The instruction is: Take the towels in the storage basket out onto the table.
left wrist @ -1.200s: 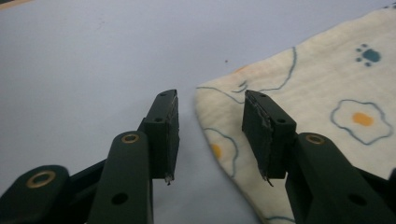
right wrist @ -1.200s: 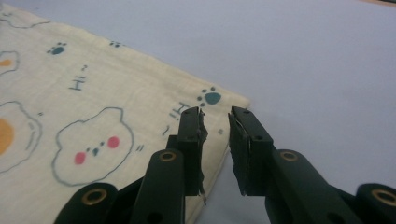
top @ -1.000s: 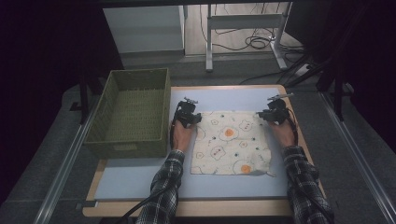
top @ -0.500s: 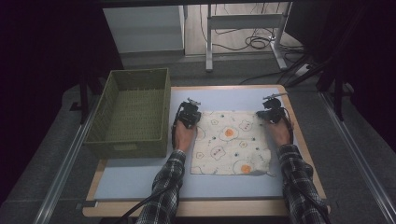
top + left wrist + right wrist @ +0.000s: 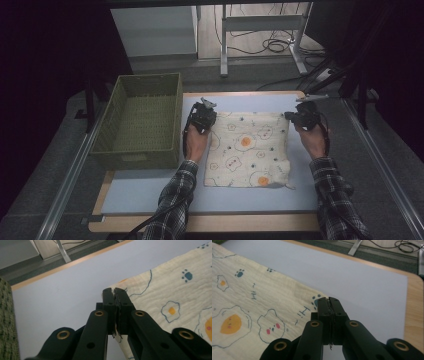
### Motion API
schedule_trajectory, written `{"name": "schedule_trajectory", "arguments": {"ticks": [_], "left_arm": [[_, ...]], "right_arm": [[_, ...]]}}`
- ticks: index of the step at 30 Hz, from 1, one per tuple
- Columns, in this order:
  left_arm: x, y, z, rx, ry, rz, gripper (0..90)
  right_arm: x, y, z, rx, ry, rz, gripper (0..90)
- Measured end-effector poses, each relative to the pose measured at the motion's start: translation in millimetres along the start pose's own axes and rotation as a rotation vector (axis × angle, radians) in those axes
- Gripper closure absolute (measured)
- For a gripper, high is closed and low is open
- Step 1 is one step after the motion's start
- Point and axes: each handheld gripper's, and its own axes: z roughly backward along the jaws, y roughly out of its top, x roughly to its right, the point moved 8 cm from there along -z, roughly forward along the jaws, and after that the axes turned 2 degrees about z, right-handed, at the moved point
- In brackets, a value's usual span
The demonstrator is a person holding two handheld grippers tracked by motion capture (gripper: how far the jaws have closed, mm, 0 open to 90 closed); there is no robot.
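A: What is the biggest thing there?

B: The table (image 5: 150, 192), with a pale blue mat on a wooden board. Both grippers work over its far half.

A: And next?

B: A green basket (image 5: 142, 120), standing just left of the left gripper (image 5: 204, 116) and apart from it. A strip of its weave shows at the left edge of the left gripper view (image 5: 6, 322).

A: Then the cloth?

B: Yes. The cloth (image 5: 250, 150), cream with fried eggs and paw prints, lies between the two grippers and spreads from them toward the person. Its near edge rests flat on the mat.

A: How do the grippers stand?

B: The left gripper (image 5: 115, 293) has just been closing, and its jaws are pressed together on the cloth's (image 5: 170, 295) far left corner, a thin fold of fabric pinched between them. The right gripper (image 5: 301, 118) has just been closing too. In its own view the right gripper (image 5: 329, 301) clamps the cloth's (image 5: 262, 300) far right corner, the edge caught between the pads with a thread hanging below.

A: Anything else?

B: Checked sleeves (image 5: 175, 200) run back from each hand.
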Motion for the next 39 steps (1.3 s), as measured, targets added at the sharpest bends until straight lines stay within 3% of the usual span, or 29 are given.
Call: {"name": "schedule_trajectory", "arguments": {"ticks": [6,14,20,21,26,30,39], "left_arm": [[9.0,0.9,14.3,-0.004,-0.02,-0.023,87.8],[23.2,-26.2,31.1,-0.053,-0.04,-0.056,87.7],[36.6,-44.2,44.8,-0.05,-0.077,-0.063,87.4],[42.8,-49.3,49.7,-0.036,-0.112,-0.069,87.4],[51.2,-58.4,61.0,-0.015,-0.149,-0.069,87.3],[57.5,-66.6,74.5,0.005,-0.158,-0.08,87.4],[62.8,-93.2,95.1,0.043,-0.184,-0.064,87.4]], "right_arm": [[-8.7,2.9,17.5,0.008,0.026,0.023,88.5],[-32.0,-21.6,34.0,-0.016,0.071,0.067,88.4],[-43.4,-42.2,50.6,-0.012,0.108,0.067,88.4],[-46.1,-45.8,53.6,-0.011,0.116,0.062,88.4],[-59.3,-65.1,67.0,-0.022,0.133,0.093,88.4],[-66.6,-75.5,78.8,-0.012,0.146,0.101,88.4],[-83.3,-91.9,105.0,0.008,0.171,0.131,88.4]]}}
